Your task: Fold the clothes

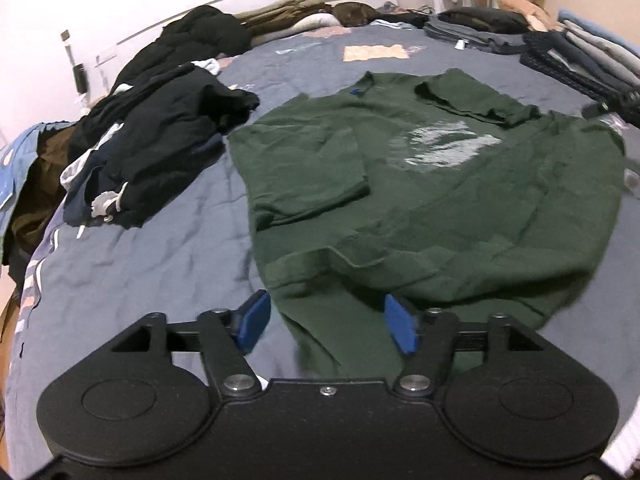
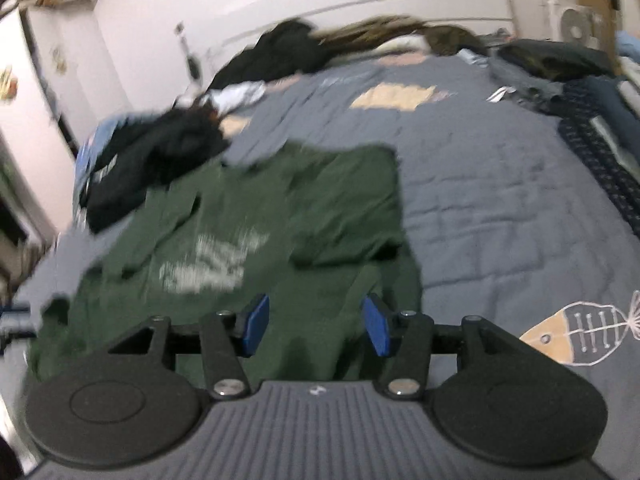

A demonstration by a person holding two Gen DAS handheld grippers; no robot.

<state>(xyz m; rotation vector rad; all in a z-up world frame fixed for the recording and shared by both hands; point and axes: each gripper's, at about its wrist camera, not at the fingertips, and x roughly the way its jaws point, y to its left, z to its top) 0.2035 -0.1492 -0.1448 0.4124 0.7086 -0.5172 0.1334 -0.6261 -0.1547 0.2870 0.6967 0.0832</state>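
A dark green T-shirt (image 1: 432, 184) with a pale print lies spread on the blue-grey bedspread (image 1: 152, 264), both sleeves folded in over its body. My left gripper (image 1: 326, 324) stands open over the shirt's near hem, its blue pads (image 1: 254, 320) apart with loose cloth below them and nothing pinched. The right wrist view is blurred. There the same green shirt (image 2: 248, 240) lies below my right gripper (image 2: 316, 322), which is open above the near edge with its blue pads (image 2: 376, 326) clear of the cloth.
A heap of black and dark clothes (image 1: 160, 136) lies left of the shirt. Folded stacks (image 1: 580, 56) line the right side of the bed. More garments lie along the headboard (image 1: 288, 16). A fish drawing (image 2: 576, 336) marks the bedspread at the right.
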